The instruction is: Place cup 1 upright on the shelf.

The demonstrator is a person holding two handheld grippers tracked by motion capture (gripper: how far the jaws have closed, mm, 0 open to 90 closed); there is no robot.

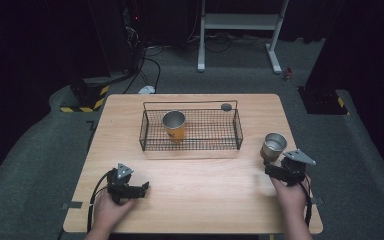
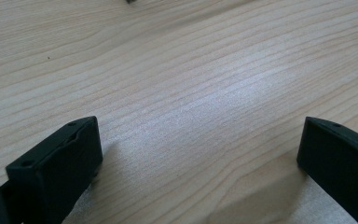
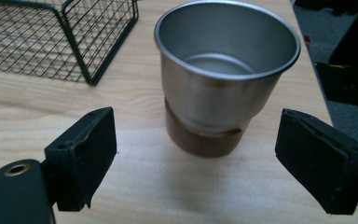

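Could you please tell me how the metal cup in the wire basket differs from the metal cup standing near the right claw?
The cup in the wire basket has an orange lower part; the cup by the right claw has a dark brown band at its base. The first stands inside the wire basket, the second on the bare table, between the open jaws of the right claw. Both are upright, open-topped and empty, with steel rims.

Left gripper (image 1: 141, 189): matte black plastic body w/ grey three-cornered plate on top, corners rounded, small holes in it. Black cable trails back from it past the wrist. Jaws are blocky black rectangular pads w/ small screw recesses on the upper faces.

Right gripper (image 3: 196, 158): same black build, same grey plate, black cable along the forearm. Pads look rougher, edges slightly worn; brass-coloured eyelet in the black link below the one pad. Forearms bare, no sleeves.
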